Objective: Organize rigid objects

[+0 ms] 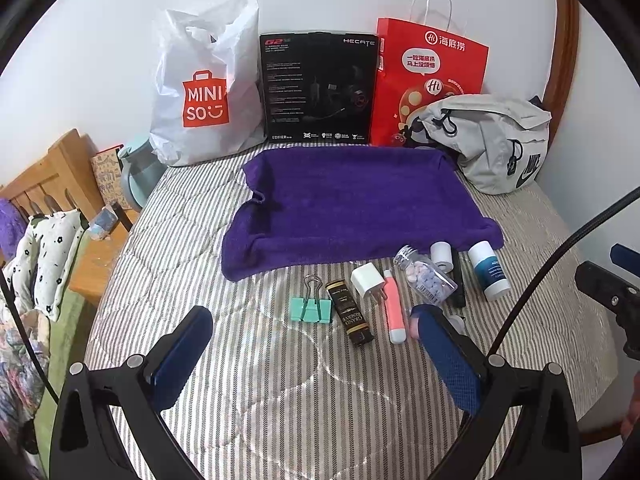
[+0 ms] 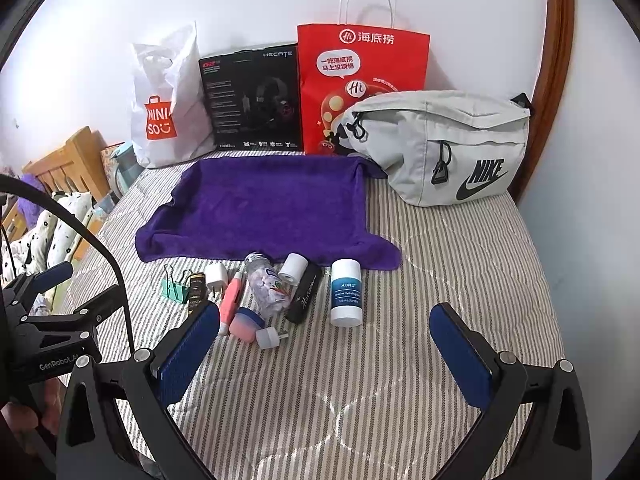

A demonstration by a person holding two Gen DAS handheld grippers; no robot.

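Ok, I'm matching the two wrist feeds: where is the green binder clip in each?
Left wrist: green binder clip, centre, between the open fingers.
Right wrist: green binder clip, lower left, leftmost of the row.
Shared landmark: purple towel lies just beyond the row.

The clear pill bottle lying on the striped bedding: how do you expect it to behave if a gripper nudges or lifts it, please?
The clear pill bottle lies on its side, so it would probably roll if nudged. Its smooth plastic may slip between the pads. The loose tablets inside would likely shift when lifted.
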